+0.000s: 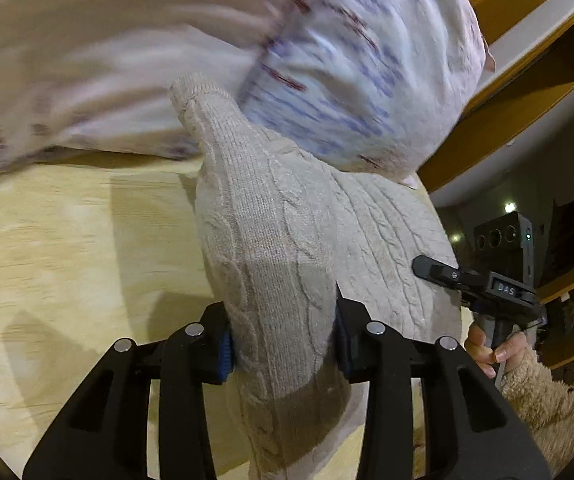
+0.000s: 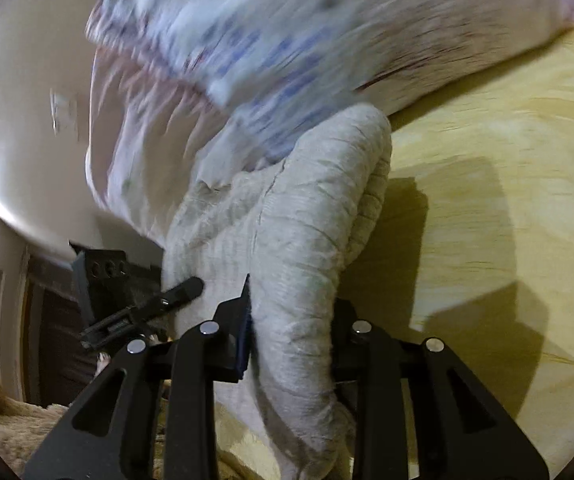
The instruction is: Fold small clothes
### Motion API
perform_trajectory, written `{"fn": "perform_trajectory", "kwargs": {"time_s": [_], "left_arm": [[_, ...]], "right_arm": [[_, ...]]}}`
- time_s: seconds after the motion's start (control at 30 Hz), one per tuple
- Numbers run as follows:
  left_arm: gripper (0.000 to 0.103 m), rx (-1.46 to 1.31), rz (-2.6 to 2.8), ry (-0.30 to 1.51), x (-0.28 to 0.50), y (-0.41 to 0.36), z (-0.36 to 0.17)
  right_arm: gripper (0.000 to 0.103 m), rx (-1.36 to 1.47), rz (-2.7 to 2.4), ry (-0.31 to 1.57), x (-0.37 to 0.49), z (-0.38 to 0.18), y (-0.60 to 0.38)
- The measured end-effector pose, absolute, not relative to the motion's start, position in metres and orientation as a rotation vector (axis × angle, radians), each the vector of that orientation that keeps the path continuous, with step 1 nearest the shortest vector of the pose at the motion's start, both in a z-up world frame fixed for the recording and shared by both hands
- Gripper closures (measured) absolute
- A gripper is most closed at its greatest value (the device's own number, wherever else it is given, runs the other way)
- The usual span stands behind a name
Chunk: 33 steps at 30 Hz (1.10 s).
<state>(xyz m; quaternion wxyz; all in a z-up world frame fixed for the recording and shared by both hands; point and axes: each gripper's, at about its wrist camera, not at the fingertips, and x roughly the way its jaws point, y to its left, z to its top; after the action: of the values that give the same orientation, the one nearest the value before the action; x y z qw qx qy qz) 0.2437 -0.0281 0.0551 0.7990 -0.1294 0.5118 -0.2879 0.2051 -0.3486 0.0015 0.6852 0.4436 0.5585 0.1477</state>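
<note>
Pale plywood table [image 1: 47, 240] is carrying the work, with a lit room and wooden shelving [image 1: 527, 92] showing beyond its edge. Both tongs are biting on one cream cable-knit sweater [image 1: 271, 240]: the left gripper [image 1: 283, 344] is clamping a bunched fold, and the right gripper [image 2: 291, 332] is pinching another fold of the same knit. Seemingly a sleeve, the gripped length is running straight ahead of each pair of tongs, its cuff end farthest away. A blurred pink-and-blue patterned garment [image 1: 327, 60] is lying over that far end. Neither hand looks nearer; the fold probably needs both carrying together.
</note>
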Motion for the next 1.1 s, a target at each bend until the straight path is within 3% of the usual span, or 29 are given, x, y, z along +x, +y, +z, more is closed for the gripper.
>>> {"fn": "perform_trajectory", "kwargs": {"time_s": [0.17,0.27,0.37,0.4,0.63,0.73,0.9,1.1], "left_arm": [[0.059,-0.295,-0.457,1.153,0.256,0.015,0.022],[0.048,-0.345,-0.412,1.141,0.255,0.021,0.005],[0.046,-0.294,-0.366,1.089,0.245,0.018,0.018],[0.045,-0.277,-0.349,1.072,0.241,0.021,0.023],[0.029,-0.073,-0.338,0.820,0.183,-0.002,0.078],[0.027,0.034,-0.394,0.867,0.179,-0.036,0.064],[0.027,0.108,-0.379,0.956,0.188,-0.055,0.036],[0.025,0.126,-0.345,0.948,0.193,-0.057,0.027]], "right_arm": [[0.074,0.848,0.336,1.350,0.230,-0.023,-0.293],[0.064,0.770,0.251,1.391,0.236,-0.034,-0.284],[0.048,0.654,0.190,1.382,0.232,-0.018,-0.285],[0.047,0.581,0.152,1.350,0.228,-0.006,-0.286],[0.050,0.349,0.200,1.133,0.193,0.055,-0.269],[0.064,0.333,0.284,1.206,0.193,0.047,-0.248],[0.065,0.284,0.259,1.327,0.193,0.023,-0.240],[0.065,0.264,0.229,1.294,0.188,0.014,-0.233]]}}
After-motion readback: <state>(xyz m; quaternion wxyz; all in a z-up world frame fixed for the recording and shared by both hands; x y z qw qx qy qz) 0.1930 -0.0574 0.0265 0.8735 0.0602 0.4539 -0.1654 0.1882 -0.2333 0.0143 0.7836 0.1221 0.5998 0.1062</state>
